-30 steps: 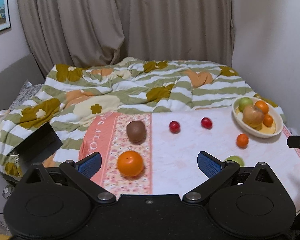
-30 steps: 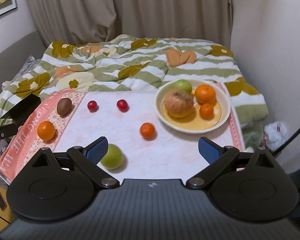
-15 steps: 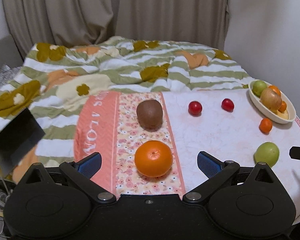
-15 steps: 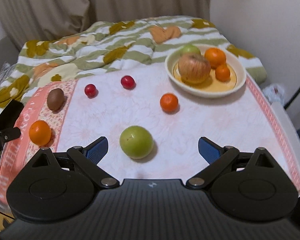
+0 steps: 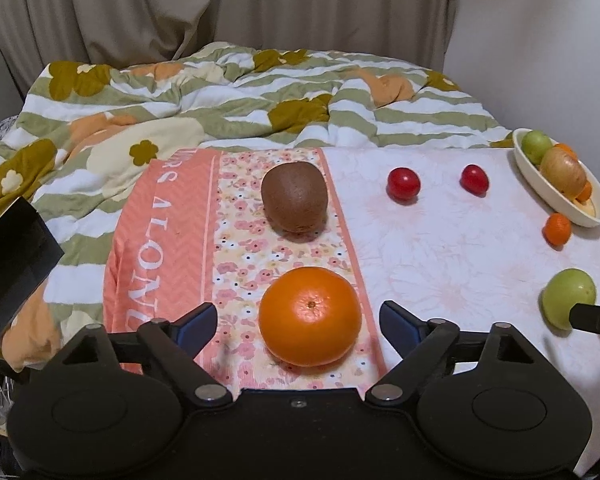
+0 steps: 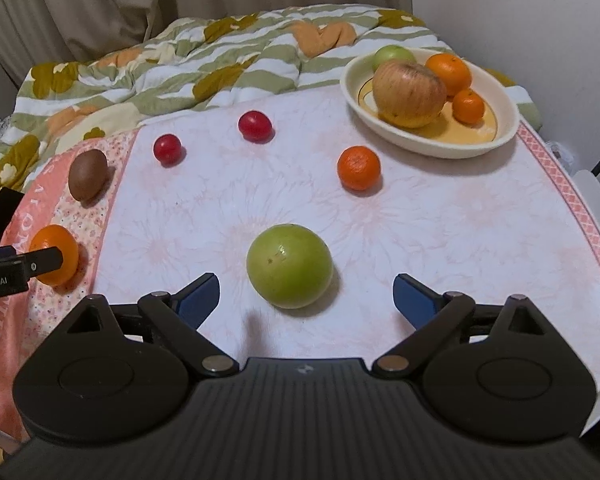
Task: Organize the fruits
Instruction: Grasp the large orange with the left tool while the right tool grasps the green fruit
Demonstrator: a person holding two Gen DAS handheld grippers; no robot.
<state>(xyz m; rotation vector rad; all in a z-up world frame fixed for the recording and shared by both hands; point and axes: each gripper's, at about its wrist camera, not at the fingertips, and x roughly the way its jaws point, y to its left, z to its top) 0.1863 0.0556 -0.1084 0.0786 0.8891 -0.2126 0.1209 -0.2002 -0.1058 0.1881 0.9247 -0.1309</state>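
Both claws have closed in – left gripper (image 5: 296, 318) apart around the orange (image 5: 309, 317), right gripper (image 6: 306, 294) apart around the green apple (image 6: 289, 266) at 12 – grasps next.

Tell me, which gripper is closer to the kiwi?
Left. The left gripper straddles the big orange, with the kiwi just beyond; the right gripper is at the green apple, farther across the cloth.
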